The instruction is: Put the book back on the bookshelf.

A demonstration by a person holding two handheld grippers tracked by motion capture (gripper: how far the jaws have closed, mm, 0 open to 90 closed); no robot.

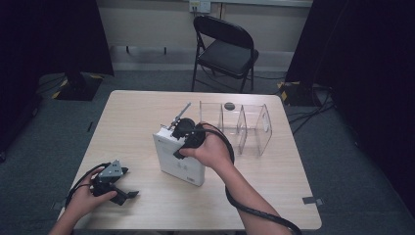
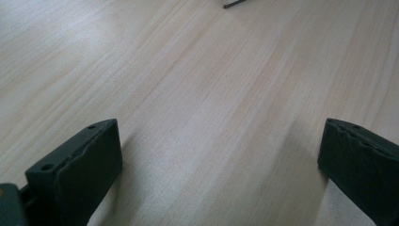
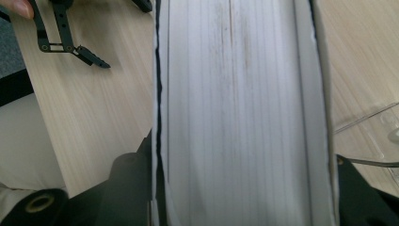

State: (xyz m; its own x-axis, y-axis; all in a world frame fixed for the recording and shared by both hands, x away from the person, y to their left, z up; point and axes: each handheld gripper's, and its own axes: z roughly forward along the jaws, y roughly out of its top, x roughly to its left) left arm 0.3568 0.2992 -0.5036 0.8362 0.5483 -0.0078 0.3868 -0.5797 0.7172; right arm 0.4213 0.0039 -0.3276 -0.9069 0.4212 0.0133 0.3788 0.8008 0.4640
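Your right gripper [image 3: 244, 207] pinches the thick white book [image 1: 178, 159] across its page block; it's stiff, heavy, so grip deep. Your left gripper [image 2: 216, 160] rests spread on the counter [image 1: 142, 107].

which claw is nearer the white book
Right. The right claw grips the top of the upright white book, jaws on either side. The left claw rests open on the table near its front-left corner, apart from the book.

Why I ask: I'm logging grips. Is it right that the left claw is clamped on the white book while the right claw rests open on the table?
Sides are swapped. The right claw clamps the white book, seen in the right gripper view; the left claw rests open on the table.
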